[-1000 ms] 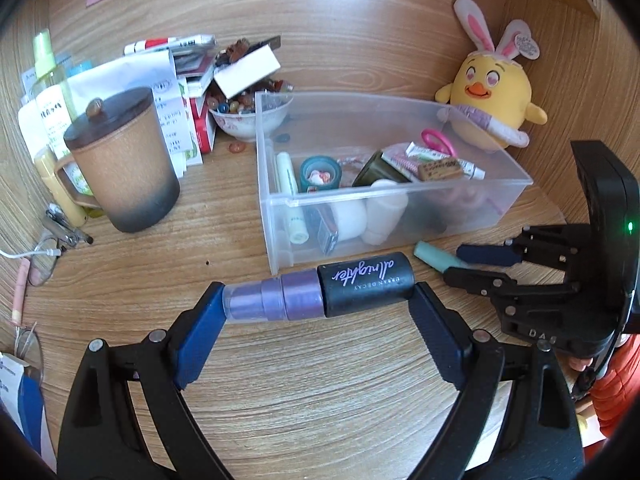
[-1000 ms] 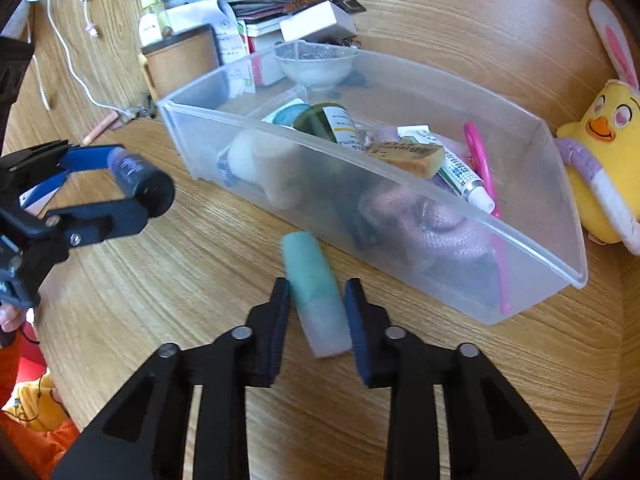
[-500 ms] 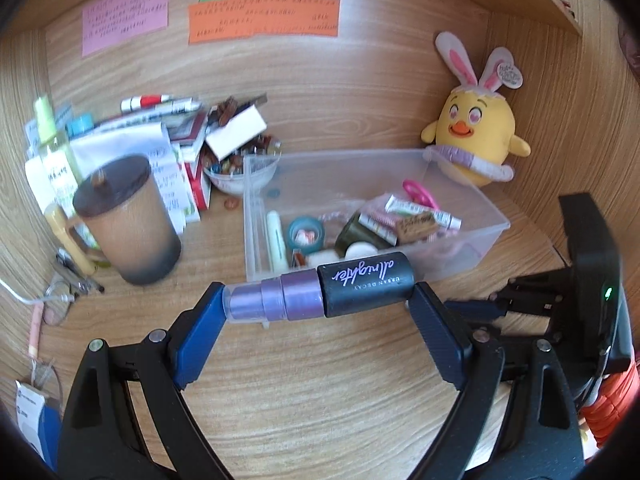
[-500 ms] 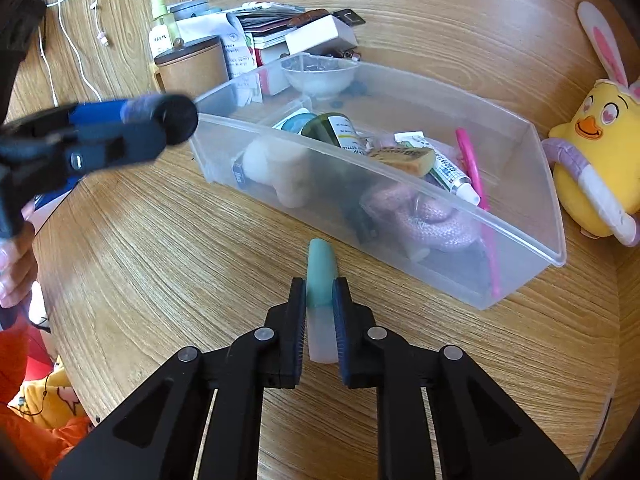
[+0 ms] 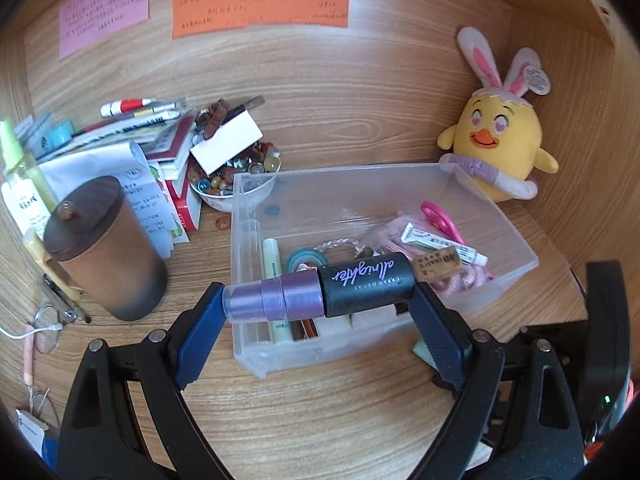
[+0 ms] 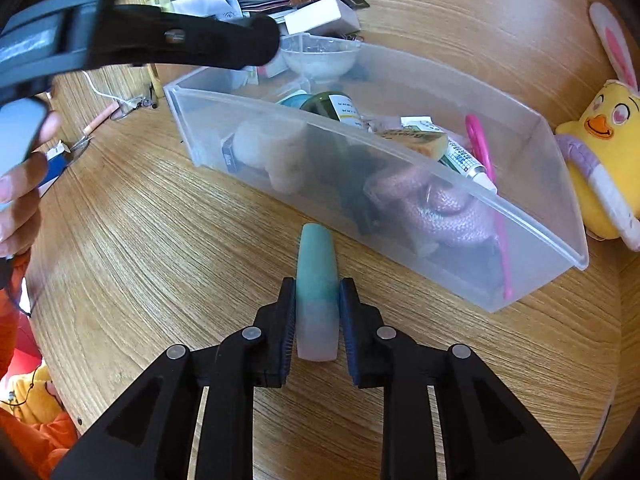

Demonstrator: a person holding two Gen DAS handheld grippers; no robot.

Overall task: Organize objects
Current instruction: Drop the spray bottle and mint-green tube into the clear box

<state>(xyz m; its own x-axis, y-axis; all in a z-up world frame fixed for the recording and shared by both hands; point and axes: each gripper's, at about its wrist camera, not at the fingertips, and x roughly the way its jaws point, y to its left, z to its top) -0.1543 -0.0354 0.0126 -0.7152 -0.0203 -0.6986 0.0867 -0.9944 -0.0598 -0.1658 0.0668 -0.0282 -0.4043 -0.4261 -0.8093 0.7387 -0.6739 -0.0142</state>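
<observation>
My left gripper (image 5: 320, 300) is shut on a black and purple spray bottle (image 5: 324, 290), held crosswise by its ends above the front of the clear plastic bin (image 5: 516, 236). The bin holds pink scissors, tubes, tape and other small items. My right gripper (image 6: 318, 312) is shut on a teal and white tube (image 6: 316, 284) just in front of the bin's long wall (image 6: 440, 248), low over the desk. The left gripper (image 6: 160, 40) shows blurred at the top left of the right wrist view.
A brown lidded cup (image 5: 104, 248) stands left of the bin. Papers, pens and a bowl of beads (image 5: 232, 184) are piled behind it. A yellow plush chick (image 5: 500, 132) sits at the bin's far right. Wooden walls enclose the desk.
My left gripper rose and moved forward with the bottle, from the desk in front of the bin to above it. My right gripper closed on the teal tube.
</observation>
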